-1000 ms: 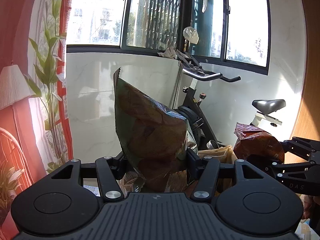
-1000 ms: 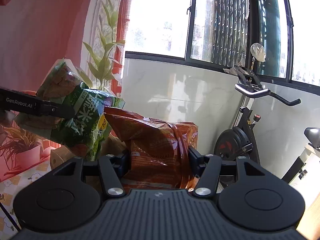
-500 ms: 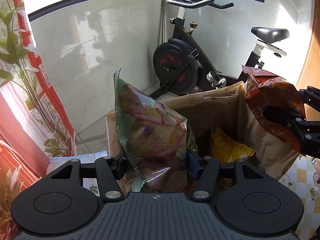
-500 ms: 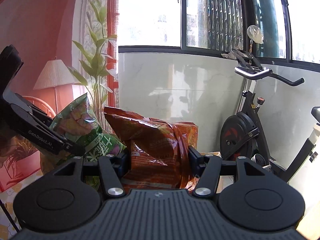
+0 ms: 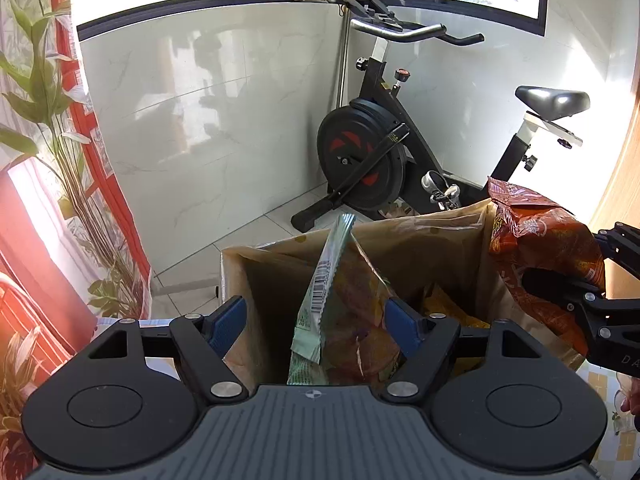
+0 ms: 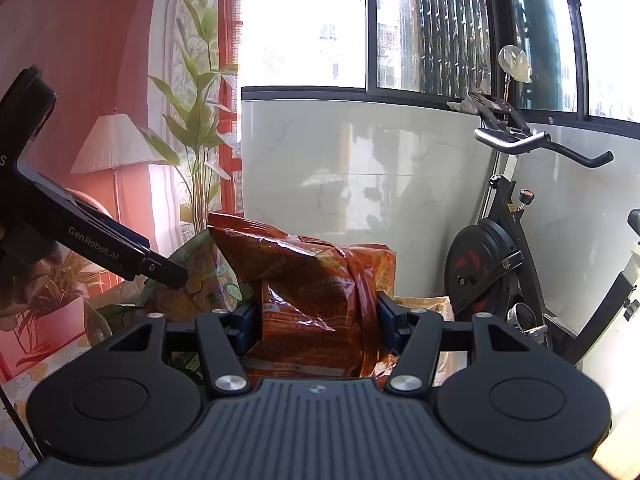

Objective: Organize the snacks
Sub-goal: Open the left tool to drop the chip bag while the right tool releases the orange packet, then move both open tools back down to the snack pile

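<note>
1. The green snack bag (image 5: 340, 312) is a crinkled, glossy pouch with a pale green back seam, a barcode strip and orange-brown printing. It stands tilted inside the mouth of the brown paper bag (image 5: 416, 240), its top edge leaning toward the far rim.
2. The left hand-held gripper (image 5: 316, 320) hangs over the paper bag's opening with its blue-padded jaws spread wide. The left pad is clear of the green pouch; the right pad sits just beside it, and contact there cannot be told.
3. Yellow packaging (image 5: 448, 308) lies deeper inside the paper bag, to the right of the green pouch.
4. The orange snack bag (image 6: 320, 296) is a puffy, shiny red-orange pouch with a folded, creased top and small printed text.
5. The right hand-held gripper (image 6: 318, 320) is clamped on that pouch, both blue pads pressing its sides. From the left wrist view it is held at the paper bag's right rim, outside and above the wall.
6. An exercise bike (image 5: 380, 152) stands behind on the tiled floor.
</note>
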Demonstrator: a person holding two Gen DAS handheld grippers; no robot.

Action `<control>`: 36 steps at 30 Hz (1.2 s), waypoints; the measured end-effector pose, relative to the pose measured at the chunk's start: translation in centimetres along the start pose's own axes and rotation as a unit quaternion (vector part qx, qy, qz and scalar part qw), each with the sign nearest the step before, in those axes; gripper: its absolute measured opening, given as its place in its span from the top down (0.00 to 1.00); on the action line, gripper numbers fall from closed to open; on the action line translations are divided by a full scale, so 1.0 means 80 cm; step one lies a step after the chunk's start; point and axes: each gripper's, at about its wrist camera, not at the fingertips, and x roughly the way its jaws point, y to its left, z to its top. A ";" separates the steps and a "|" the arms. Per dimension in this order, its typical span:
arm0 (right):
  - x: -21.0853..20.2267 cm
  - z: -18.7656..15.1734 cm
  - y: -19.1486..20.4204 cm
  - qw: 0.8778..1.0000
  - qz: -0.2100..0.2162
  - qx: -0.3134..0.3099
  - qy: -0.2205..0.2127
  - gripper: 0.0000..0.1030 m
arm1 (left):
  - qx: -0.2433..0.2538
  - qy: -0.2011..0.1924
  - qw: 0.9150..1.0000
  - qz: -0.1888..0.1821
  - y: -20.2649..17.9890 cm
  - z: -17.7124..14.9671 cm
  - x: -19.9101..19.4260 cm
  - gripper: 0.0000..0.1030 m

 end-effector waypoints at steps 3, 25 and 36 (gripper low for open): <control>0.004 -0.002 0.005 1.000 0.003 0.000 0.003 0.42 | -0.007 -0.009 1.000 0.006 0.001 0.000 -0.003 0.25; 0.026 0.000 0.021 1.000 0.010 0.005 0.027 0.24 | -0.039 -0.040 0.998 0.015 0.003 -0.010 -0.017 0.33; -0.052 -0.010 0.019 0.999 0.030 0.021 0.000 0.19 | -0.083 -0.091 0.992 0.020 0.008 -0.054 -0.082 0.31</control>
